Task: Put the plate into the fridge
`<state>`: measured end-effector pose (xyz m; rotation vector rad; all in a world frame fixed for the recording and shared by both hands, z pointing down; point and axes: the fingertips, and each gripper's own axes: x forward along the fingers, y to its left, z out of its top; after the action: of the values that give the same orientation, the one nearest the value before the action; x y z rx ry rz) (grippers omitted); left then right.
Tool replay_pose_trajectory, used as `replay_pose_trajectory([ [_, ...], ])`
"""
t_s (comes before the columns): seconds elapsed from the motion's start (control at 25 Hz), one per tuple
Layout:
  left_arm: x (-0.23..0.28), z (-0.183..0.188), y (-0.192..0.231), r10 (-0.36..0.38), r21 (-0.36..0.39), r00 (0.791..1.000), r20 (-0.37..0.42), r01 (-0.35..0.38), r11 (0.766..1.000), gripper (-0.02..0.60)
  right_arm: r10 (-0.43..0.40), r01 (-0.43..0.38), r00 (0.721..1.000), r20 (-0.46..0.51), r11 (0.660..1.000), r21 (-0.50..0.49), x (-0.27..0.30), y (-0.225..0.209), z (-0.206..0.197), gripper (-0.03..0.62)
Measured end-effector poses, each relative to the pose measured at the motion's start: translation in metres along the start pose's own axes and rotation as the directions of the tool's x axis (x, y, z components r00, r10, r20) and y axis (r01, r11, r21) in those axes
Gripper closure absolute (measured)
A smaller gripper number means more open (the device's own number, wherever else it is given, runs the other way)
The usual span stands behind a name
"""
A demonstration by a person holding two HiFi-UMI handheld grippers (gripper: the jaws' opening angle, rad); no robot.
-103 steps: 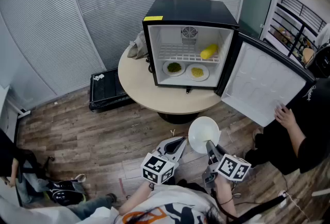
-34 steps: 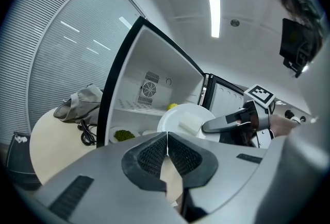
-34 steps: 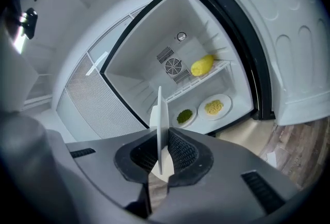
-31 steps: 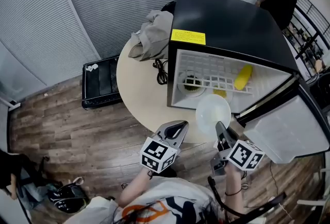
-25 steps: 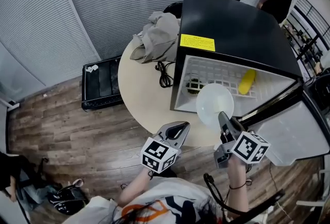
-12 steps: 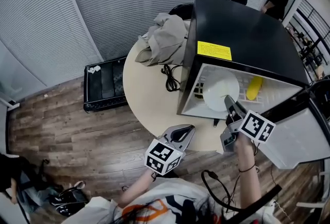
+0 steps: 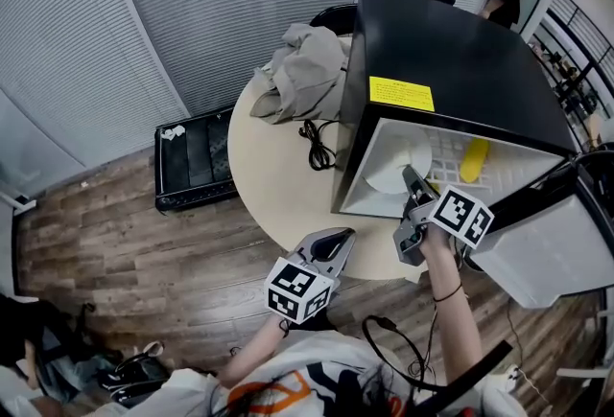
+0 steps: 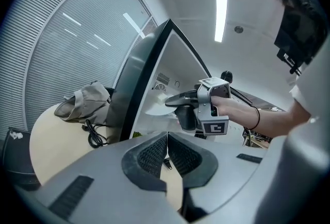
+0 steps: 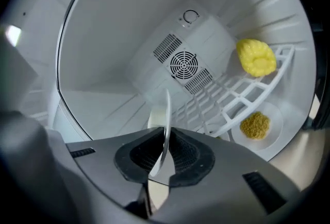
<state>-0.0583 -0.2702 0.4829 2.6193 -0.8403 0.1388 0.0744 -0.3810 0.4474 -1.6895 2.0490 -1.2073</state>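
- Right gripper view alone shows the yellow-food dish point(image 9: 274, 132) at 4 o'clock.
- Two tools: right tool point(image 9: 165, 150) clenches one white plate point(image 9: 166, 109); left tool point(image 8: 166, 150) clenched, empty.

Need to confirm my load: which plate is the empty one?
The plate gripped edge-on by the right gripper; the other plate, under the wire shelf, carries yellow crumbs.

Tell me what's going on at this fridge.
A person works a gripper in each hand. The right gripper is shut on the rim of a white plate and holds it just inside the open fridge, not yet set down. The left gripper is shut and empty, near the round table.
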Motion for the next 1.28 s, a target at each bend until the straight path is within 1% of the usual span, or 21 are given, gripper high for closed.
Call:
replay_pose_trajectory([
  [0.08, -0.002, 0.001, 0.002, 0.007, -0.009, 1.000, 0.005, -0.007, 1.000, 0.568, -0.031, 0.031, 1.000, 0.005, 0.997, -0.067, 0.005, -0.001, 0.001, 0.559],
  [0.2, -0.004, -0.002, 0.004, 0.016, -0.022, 1.000, 0.005, -0.016, 1.000, 0.568, -0.053, 0.053, 0.999, 0.001, 0.994, -0.100, 0.013, -0.004, 0.004, 0.555],
  [0.28, -0.005, -0.004, 0.005, 0.022, -0.029, 1.000, 0.002, -0.022, 0.999, 0.568, -0.082, 0.081, 0.997, -0.001, 0.984, -0.160, 0.019, -0.007, 0.007, 0.545],
  [0.32, -0.004, -0.004, 0.005, 0.023, -0.033, 1.000, 0.001, -0.023, 0.999, 0.568, -0.104, 0.102, 0.995, 0.004, 0.972, -0.209, 0.022, -0.009, 0.009, 0.538],
  [0.44, -0.002, -0.004, 0.003, 0.016, -0.045, 1.000, 0.003, -0.016, 0.999, 0.568, -0.159, 0.157, 0.987, 0.024, 0.921, -0.357, 0.028, -0.012, 0.013, 0.501],
  [0.52, -0.001, -0.004, 0.002, 0.012, -0.040, 1.000, 0.002, -0.012, 0.999, 0.568, -0.163, 0.157, 0.986, 0.020, 0.901, -0.404, 0.033, -0.010, 0.014, 0.493],
  [0.64, 0.002, -0.005, -0.002, -0.005, -0.020, 1.000, -0.015, 0.004, 1.000, 0.568, -0.163, 0.143, 0.987, -0.007, 0.886, -0.442, 0.039, -0.011, 0.016, 0.480],
  [0.72, 0.003, -0.006, -0.006, -0.016, -0.008, 0.999, -0.028, 0.015, 1.000, 0.568, -0.162, 0.133, 0.986, -0.027, 0.884, -0.449, 0.042, -0.015, 0.015, 0.472],
  [0.88, 0.005, -0.006, -0.007, -0.022, 0.020, 0.999, -0.048, 0.023, 1.000, 0.568, -0.189, 0.166, 0.982, -0.011, 0.885, -0.436, 0.041, -0.019, 0.018, 0.455],
  [0.92, 0.005, -0.005, -0.007, -0.024, 0.027, 0.998, -0.052, 0.025, 0.999, 0.568, -0.198, 0.175, 0.980, -0.005, 0.878, -0.446, 0.040, -0.021, 0.018, 0.446],
  [0.96, 0.005, -0.006, -0.008, -0.026, 0.030, 0.998, -0.055, 0.028, 0.999, 0.568, -0.208, 0.183, 0.978, -0.002, 0.863, -0.471, 0.041, -0.023, 0.017, 0.425],
  [1.0, 0.006, -0.006, -0.008, -0.029, 0.033, 0.998, -0.059, 0.031, 0.999, 0.568, -0.220, 0.188, 0.976, -0.003, 0.841, -0.507, 0.041, -0.026, 0.017, 0.378],
  [1.08, 0.009, -0.008, -0.009, -0.035, 0.036, 0.997, -0.067, 0.037, 0.999, 0.568, -0.245, 0.194, 0.969, -0.014, 0.797, -0.572, 0.043, -0.031, 0.016, 0.340],
  [1.12, 0.010, -0.009, -0.010, -0.039, 0.038, 0.997, -0.072, 0.041, 0.998, 0.568, -0.255, 0.194, 0.967, -0.024, 0.789, -0.583, 0.043, -0.034, 0.014, 0.334],
  [1.2, 0.013, -0.011, -0.012, -0.048, 0.044, 0.995, -0.082, 0.052, 0.998, 0.568, -0.268, 0.201, 0.963, -0.031, 0.792, -0.577, 0.042, -0.039, 0.013, 0.317],
  [1.24, 0.014, -0.011, -0.014, -0.053, 0.050, 0.995, -0.086, 0.057, 0.997, 0.568, -0.278, 0.215, 0.960, -0.022, 0.788, -0.577, 0.040, -0.042, 0.015, 0.308],
  [1.28, 0.015, -0.011, -0.015, -0.056, 0.058, 0.994, -0.089, 0.062, 0.996, 0.568, -0.292, 0.232, 0.956, -0.008, 0.777, -0.585, 0.038, -0.044, 0.018, 0.297],
])
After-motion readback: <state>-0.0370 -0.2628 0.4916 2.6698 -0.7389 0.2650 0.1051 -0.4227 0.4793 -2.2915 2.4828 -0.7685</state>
